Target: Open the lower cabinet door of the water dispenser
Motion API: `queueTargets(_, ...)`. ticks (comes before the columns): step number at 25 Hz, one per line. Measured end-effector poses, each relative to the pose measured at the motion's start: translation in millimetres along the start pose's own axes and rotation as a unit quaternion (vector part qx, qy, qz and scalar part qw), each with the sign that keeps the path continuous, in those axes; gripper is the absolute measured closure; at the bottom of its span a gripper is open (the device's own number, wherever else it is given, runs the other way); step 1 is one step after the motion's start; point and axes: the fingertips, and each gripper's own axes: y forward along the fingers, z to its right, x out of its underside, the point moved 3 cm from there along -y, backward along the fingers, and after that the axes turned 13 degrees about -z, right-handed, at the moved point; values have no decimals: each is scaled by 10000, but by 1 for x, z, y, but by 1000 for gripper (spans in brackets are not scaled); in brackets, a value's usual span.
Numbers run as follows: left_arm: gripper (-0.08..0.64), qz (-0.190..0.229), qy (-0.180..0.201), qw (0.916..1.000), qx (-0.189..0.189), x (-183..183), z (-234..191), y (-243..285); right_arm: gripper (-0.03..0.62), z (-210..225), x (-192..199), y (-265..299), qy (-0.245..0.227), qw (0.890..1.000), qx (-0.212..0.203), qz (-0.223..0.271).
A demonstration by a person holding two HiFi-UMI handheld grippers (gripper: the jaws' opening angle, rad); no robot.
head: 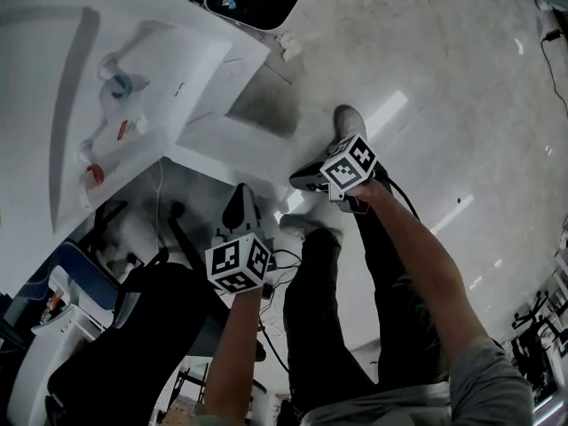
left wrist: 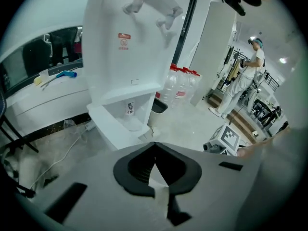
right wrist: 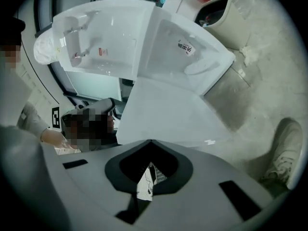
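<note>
Though closed — left claw (left wrist: 154, 146), right claw (right wrist: 150, 143) — one dispenser (head: 142, 69), one open door (right wrist: 163, 112).

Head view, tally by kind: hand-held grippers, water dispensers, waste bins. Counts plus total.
Hand-held grippers: 2, left and right
Water dispenser: 1
Waste bin: 1
Total: 4

Glossy pale floor (head: 444, 60), water dispenser (head: 191, 69), waste bin (right wrist: 231, 30) alongside
</note>
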Motion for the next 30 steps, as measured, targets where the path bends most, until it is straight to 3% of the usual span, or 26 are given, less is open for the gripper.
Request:
queueTargets(8, 551, 97, -218, 9996, -138, 58, -44, -32, 585, -20, 25, 68, 115, 9994, -151, 274)
queueTargets(14, 551, 152, -437, 9984, -309, 92, -76, -58, 586, -35, 33, 123, 118, 9994, -247, 196)
queueTargets(30, 551, 371, -866, 9943, -492, 148, -133, -118, 586, -67, 14, 225, -6, 9998, -34, 171)
